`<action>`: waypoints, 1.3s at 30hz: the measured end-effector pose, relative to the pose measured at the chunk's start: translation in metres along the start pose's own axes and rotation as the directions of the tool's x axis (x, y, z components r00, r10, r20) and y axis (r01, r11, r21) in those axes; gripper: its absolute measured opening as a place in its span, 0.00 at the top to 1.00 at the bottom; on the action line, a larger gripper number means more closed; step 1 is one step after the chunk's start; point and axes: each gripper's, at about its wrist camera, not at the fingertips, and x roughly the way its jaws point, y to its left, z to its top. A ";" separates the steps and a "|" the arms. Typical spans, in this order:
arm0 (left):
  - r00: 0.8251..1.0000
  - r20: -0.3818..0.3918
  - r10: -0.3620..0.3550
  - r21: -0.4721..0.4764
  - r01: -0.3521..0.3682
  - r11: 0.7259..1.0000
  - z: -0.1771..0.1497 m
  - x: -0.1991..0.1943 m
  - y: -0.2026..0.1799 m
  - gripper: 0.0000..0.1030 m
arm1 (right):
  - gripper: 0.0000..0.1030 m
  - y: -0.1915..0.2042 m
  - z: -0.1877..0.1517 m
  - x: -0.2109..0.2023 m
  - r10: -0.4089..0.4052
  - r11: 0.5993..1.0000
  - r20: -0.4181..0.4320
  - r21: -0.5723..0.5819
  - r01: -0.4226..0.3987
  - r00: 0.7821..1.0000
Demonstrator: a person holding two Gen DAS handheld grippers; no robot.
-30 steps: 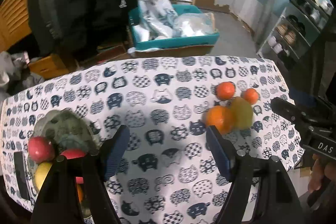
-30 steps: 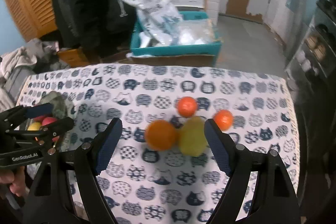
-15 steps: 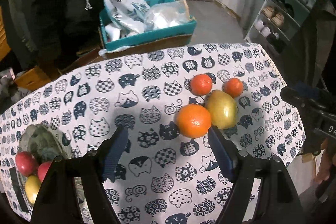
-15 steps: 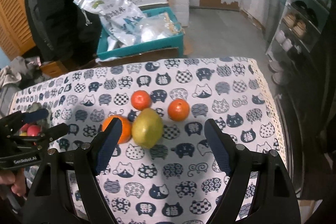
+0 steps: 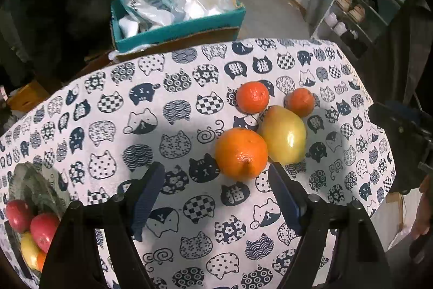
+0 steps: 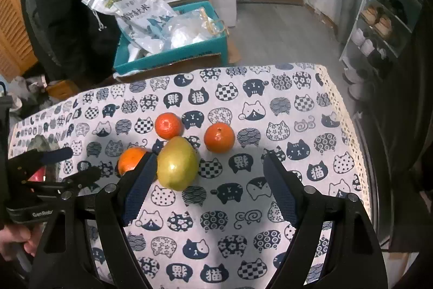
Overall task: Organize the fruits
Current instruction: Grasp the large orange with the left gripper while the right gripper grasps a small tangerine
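Observation:
On the cat-print tablecloth (image 5: 173,88) lies a cluster of fruit: a big orange (image 5: 241,153), a yellow-green mango (image 5: 284,134) touching it, and two small tangerines (image 5: 253,97) (image 5: 299,102) behind. My left gripper (image 5: 215,172) is open, the orange just beyond its tips and nothing between them. My right gripper (image 6: 209,161) is open too. The mango (image 6: 177,163) lies low between its fingers, close to the left one, untouched. That finger half hides the orange (image 6: 131,159). A glass bowl (image 5: 29,178) at the left holds red apples (image 5: 43,229) and a yellow fruit.
Beyond the table's far edge, a teal box (image 6: 173,56) with plastic bags sits on the floor. A shoe shelf (image 6: 379,26) stands at the right, past the lace-trimmed table edge (image 6: 349,121). A hand (image 6: 16,240) holds the left gripper (image 6: 74,163) near the bowl.
Both grippers have come lower and closer to the fruit cluster. In the left view the bowl slid to the left edge; in the right view the fruit shifted left, under the left finger.

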 end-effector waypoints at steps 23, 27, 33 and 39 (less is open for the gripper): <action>0.991 -0.130 -0.031 0.062 0.039 0.997 0.009 0.077 -0.023 0.22 | 0.21 -0.025 0.011 0.070 -0.020 0.999 -0.112 0.037 0.024 0.993; 0.990 -0.138 -0.040 0.065 0.049 0.997 0.009 0.085 -0.021 0.22 | 0.21 -0.027 0.013 0.077 -0.013 0.999 -0.121 0.041 0.018 0.993; 0.987 -0.137 -0.088 0.059 0.096 0.994 0.011 0.089 -0.021 0.36 | 0.21 -0.025 0.017 0.087 0.003 0.998 -0.134 0.058 0.005 0.991; 0.990 -0.126 -0.064 0.062 0.072 0.995 0.011 0.087 -0.018 0.36 | 0.21 -0.022 0.021 0.109 0.007 0.999 -0.161 0.053 0.001 0.987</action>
